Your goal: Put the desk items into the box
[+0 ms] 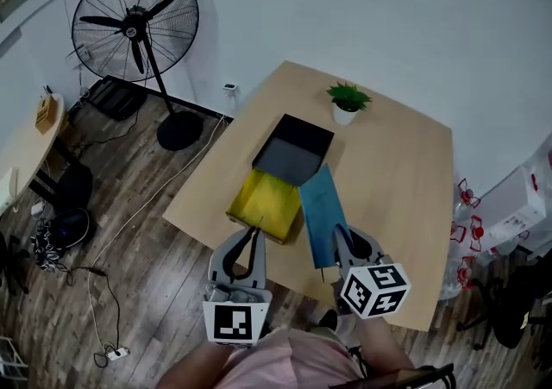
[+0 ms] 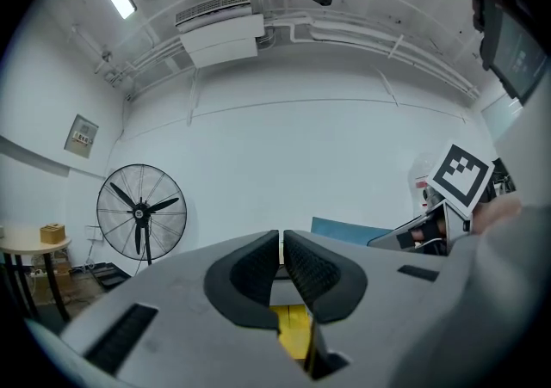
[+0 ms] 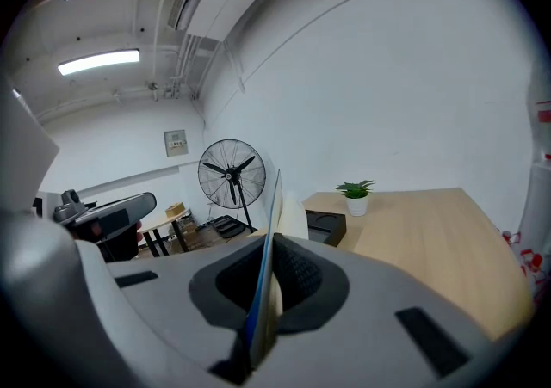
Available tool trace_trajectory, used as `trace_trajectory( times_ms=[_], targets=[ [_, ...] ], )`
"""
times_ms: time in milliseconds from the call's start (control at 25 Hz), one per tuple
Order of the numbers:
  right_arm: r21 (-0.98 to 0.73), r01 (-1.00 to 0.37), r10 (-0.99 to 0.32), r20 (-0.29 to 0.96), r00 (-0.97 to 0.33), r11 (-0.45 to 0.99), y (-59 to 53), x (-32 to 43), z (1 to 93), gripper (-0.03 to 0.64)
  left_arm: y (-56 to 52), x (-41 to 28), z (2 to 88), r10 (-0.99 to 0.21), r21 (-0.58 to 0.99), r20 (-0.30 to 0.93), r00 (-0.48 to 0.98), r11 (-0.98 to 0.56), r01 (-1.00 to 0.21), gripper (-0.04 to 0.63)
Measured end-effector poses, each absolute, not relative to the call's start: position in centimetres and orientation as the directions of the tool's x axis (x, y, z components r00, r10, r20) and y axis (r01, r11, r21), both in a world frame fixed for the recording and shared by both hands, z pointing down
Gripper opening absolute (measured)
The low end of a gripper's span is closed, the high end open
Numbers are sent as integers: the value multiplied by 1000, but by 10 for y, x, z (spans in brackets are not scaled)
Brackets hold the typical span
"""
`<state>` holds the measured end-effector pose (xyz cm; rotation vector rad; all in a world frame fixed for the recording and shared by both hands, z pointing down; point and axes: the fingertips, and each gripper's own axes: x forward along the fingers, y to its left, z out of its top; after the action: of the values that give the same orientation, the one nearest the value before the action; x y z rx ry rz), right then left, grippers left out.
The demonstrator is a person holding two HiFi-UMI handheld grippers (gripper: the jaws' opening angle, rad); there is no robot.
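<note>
On the wooden table point(image 1: 397, 172) stands an open black box point(image 1: 293, 150), also seen in the right gripper view point(image 3: 325, 225). Just in front of it are a yellow folder point(image 1: 266, 202) and a blue folder point(image 1: 321, 206), side by side. My left gripper point(image 1: 252, 230) grips the yellow folder's near edge; its jaws point(image 2: 281, 244) are pressed together, with yellow point(image 2: 293, 330) showing below them. My right gripper point(image 1: 338, 236) is shut on the blue folder's near end, and the folder point(image 3: 269, 231) runs edge-on between its jaws point(image 3: 271, 249).
A small potted plant point(image 1: 348, 101) stands at the table's far edge, behind the box. A big standing fan point(image 1: 135, 25) is on the floor to the left, with cables around it. A round side table point(image 1: 34, 133) is at far left.
</note>
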<state>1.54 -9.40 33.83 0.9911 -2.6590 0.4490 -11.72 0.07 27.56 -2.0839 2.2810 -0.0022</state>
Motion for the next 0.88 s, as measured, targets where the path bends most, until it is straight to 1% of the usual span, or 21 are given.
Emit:
trace_trajectory(
  times_ms=[440,720,880],
  targets=[
    [-157,-681,-615,322,-720,715,-65,-36,324,8,45,-173,273,-991,-21,-64,-114,115,-993,25],
    [-143,-664,-606,305,-735,734,-57,-66,316,8,63,-196,269,-986,-17,-64,-154,155,-988,25],
    [-154,-659,-602,299,-741,736,-57,-84,318,8,69,-213,277,-983,-22,-39,-181,182,-983,25]
  ],
)
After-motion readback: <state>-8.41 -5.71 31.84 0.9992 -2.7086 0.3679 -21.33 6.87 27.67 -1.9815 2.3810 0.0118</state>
